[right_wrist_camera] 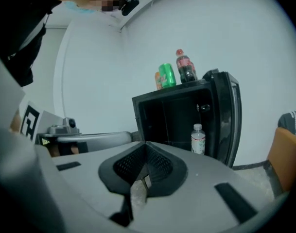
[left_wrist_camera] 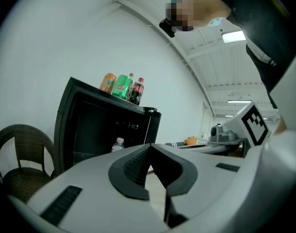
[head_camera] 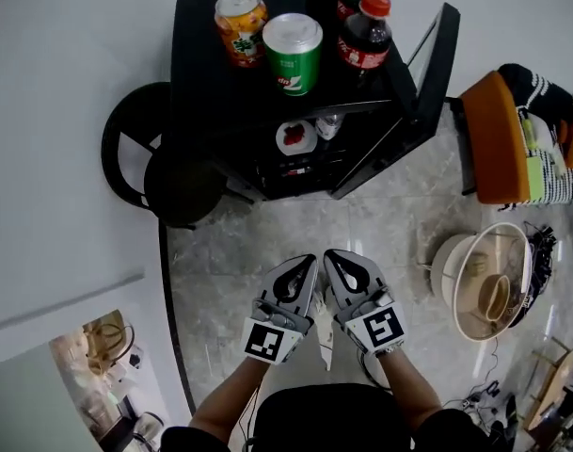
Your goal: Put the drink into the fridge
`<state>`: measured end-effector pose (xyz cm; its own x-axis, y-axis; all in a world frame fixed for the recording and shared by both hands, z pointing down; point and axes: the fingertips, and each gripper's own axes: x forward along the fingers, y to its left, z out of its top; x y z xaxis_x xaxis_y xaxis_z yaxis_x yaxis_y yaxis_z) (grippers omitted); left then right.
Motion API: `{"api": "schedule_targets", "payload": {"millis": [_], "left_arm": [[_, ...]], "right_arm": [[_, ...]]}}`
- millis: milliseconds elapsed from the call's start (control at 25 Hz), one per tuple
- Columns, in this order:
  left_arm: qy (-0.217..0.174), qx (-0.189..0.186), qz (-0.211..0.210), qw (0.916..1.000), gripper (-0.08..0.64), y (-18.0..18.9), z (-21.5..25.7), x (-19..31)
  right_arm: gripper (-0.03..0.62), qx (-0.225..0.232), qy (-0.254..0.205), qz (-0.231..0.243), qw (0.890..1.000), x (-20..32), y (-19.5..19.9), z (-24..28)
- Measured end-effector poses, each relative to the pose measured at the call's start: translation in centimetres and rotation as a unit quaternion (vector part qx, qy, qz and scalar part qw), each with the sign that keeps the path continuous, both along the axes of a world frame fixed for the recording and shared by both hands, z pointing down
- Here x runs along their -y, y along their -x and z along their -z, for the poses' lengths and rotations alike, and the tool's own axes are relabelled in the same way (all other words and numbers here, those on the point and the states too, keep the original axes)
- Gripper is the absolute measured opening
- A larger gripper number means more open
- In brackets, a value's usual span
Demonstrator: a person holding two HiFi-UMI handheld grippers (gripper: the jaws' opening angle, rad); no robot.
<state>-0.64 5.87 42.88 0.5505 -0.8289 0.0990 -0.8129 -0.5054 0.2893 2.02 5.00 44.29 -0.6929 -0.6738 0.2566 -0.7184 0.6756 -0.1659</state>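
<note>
Holding the left tool (head_camera: 309,260) and the right tool (head_camera: 329,254) side by side above the floor (head_camera: 267,238), I am seeing both clenched tip to tip, with nothing between the jaws. Beyond them the fridge (head_camera: 197,73) is standing with its door (head_camera: 437,59) swung open on the right. The drinks are sitting on its top, not inside: an orange can (head_camera: 241,26), a green can (head_camera: 292,53) close beside it, and cola bottles (head_camera: 365,34) further right. A water bottle (right_wrist_camera: 198,140) is already standing inside. A dark chair (head_camera: 173,182) is crowding the fridge's left side.

I am judging the step in hand to be the reach for a drink, hardly begun. To do it well, I am planning on committing one tool only, releasing its jaws wide before arriving, and coming in level at mid-height of the green can, which is sitting nearest the front edge. The jaws should be straddling it squarely without nudging the orange can. A round can is likely to be slipping under an off-centre pinch.
</note>
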Motion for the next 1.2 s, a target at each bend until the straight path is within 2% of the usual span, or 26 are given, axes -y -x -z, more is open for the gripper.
{"api": "schedule_targets", "payload": {"millis": [160, 240, 480, 680, 840, 1040, 1200], "left_arm": [[-0.038, 0.004, -0.007, 0.9992, 0.009, 1.2, 3.4, 0.9], [-0.043, 0.012, -0.007, 0.999, 0.009, 1.9, 4.7, 0.4], [-0.041, -0.002, 0.002, 0.9991, 0.009, 2.7, 8.2, -0.7], [-0.049, 0.006, 0.003, 0.9988, 0.009, 3.5, 10.5, -1.6], [-0.067, 0.012, 0.025, 0.9974, 0.009, 5.0, 13.2, -1.4], [-0.101, 0.016, 0.053, 0.9934, 0.009, 5.9, 17.0, -0.8], [-0.116, 0.027, 0.064, 0.9908, 0.009, 5.8, 18.9, -0.7]], "right_arm": [[0.014, 0.007, -0.025, 0.002, 1.0, 1.0, 1.3, 2.8], [0.014, 0.015, -0.023, -0.007, 1.0, 0.8, 1.7, 4.1], [0.014, 0.049, -0.014, -0.038, 0.998, 1.0, 2.3, 7.6], [0.014, 0.061, -0.031, -0.014, 0.998, 0.8, 4.0, 10.6], [0.014, 0.098, -0.059, 0.016, 0.993, 0.8, 5.1, 14.3], [0.014, 0.114, -0.076, 0.005, 0.991, 2.1, 4.3, 17.4], [0.014, 0.119, -0.1, 0.023, 0.988, 2.3, 4.0, 20.1]]}}
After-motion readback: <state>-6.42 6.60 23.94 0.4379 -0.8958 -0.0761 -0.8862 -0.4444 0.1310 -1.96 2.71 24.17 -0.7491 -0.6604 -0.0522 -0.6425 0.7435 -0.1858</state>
